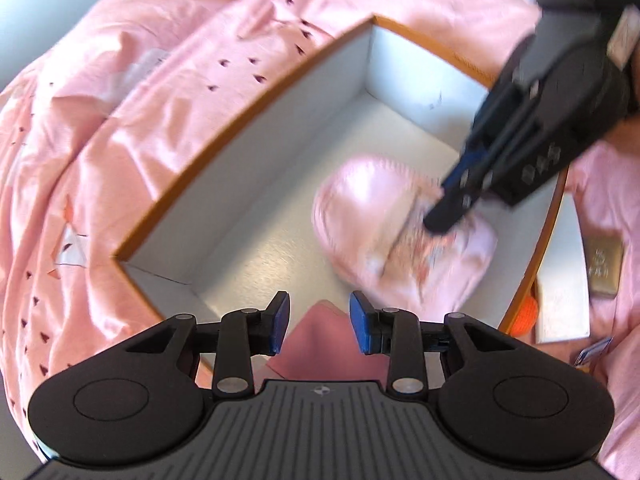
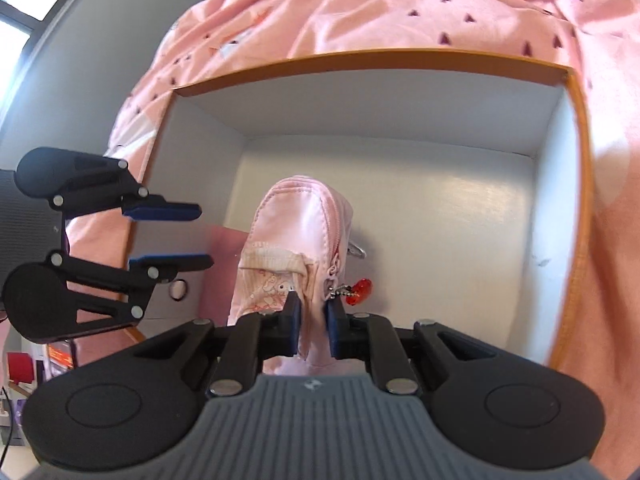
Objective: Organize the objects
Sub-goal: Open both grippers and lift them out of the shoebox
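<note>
A pale pink zip pouch (image 2: 296,224) with a cartoon print and a red charm (image 2: 360,292) stands upright in the white box with an orange rim (image 2: 360,58). My right gripper (image 2: 312,312) is shut on the pouch's near end. In the left wrist view the same pouch (image 1: 372,220) is blurred, with the right gripper (image 1: 440,216) coming in from the upper right. My left gripper (image 1: 319,312) is open above a flat darker pink item (image 1: 320,340) at the box's near wall. From the right wrist view the left gripper (image 2: 206,235) has nothing between its fingers.
The box (image 1: 224,128) rests on pink bedding (image 1: 120,120) with dark triangle marks. Beyond its right wall lie a white panel (image 1: 564,280), an orange ball (image 1: 528,316) and a tan packet (image 1: 604,268). A small ring (image 2: 178,290) lies by the left wall.
</note>
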`<state>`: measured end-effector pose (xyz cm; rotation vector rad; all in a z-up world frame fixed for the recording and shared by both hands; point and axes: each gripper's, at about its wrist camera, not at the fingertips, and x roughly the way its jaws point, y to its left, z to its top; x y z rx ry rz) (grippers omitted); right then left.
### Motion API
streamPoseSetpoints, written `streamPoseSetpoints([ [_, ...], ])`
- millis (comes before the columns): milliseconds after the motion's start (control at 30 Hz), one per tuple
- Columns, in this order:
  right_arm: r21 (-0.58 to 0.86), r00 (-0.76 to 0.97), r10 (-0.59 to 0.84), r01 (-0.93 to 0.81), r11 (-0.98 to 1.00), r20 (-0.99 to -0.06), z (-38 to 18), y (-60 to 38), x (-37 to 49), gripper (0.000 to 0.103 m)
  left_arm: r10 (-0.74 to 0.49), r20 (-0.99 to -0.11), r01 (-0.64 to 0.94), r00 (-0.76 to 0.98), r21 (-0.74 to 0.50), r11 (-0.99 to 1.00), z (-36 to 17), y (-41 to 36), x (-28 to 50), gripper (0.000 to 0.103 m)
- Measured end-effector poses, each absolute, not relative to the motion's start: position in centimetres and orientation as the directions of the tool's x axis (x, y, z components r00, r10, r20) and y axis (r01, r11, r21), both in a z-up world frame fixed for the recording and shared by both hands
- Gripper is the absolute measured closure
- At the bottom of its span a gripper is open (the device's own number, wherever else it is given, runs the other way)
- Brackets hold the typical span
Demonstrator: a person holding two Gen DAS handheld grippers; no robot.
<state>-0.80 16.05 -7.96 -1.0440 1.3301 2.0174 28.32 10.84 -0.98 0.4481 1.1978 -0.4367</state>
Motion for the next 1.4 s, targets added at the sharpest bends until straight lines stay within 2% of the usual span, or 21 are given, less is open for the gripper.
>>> streamPoseSetpoints([
  [233,0.594,-0.626,-0.072,-0.688,-0.418,-0.776,-9.6,14.1,-7.2,0.089,-0.046,-0.931,0.473,0.363,0.141,0.870,1.3,10.8,25.5,0.064],
  [400,0.588,-0.614,-0.086,-0.694,-0.415,-0.785,-10.8,13.4,-9.8,0.089,-0.043,-0.925,0.459,0.377,0.147,0.876,-0.4,12.2,27.3,0.064],
  [700,0.546,-0.573,-0.079,-0.718,-0.432,-0.816,-12.2,12.9,-12.0,0.087,-0.041,-0.917,0.442,0.397,0.152,0.884,-0.4,12.2,26.6,0.064],
  [800,0.524,-0.561,-0.061,-0.721,-0.454,-0.826,-11.9,12.5,-12.5,0.079,-0.038,-0.915,0.441,0.401,0.157,0.884,-0.3,12.2,26.4,0.063],
  [867,0.513,-0.558,-0.049,-0.721,-0.465,-0.828,-11.6,12.2,-12.5,0.071,-0.034,-0.911,0.438,0.410,0.164,0.884,0.0,12.1,26.0,0.061],
  [933,0.500,-0.555,-0.030,-0.723,-0.477,-0.831,-10.8,11.5,-10.3,0.068,-0.035,-0.907,0.436,0.420,0.168,0.884,0.5,12.1,25.5,0.057],
  [1033,0.485,-0.552,-0.003,-0.730,-0.481,-0.834,-10.4,11.3,-10.3,0.052,-0.034,-0.899,0.436,0.436,0.178,0.882,1.3,11.8,24.8,0.057],
  [1100,0.479,-0.555,0.016,-0.732,-0.485,-0.832,-9.9,11.2,-10.1,0.047,-0.031,-0.893,0.433,0.449,0.187,0.882,1.7,11.6,24.5,0.057],
  [1167,0.475,-0.558,0.034,-0.735,-0.484,-0.829,-9.3,11.1,-9.8,0.037,-0.026,-0.884,0.427,0.466,0.199,0.882,2.2,11.3,24.1,0.056],
  [1400,0.446,-0.566,0.103,-0.736,-0.509,-0.818,-6.4,9.9,-7.9,0.032,-0.037,-0.849,0.386,0.527,0.200,0.901,4.4,10.5,22.6,0.056],
])
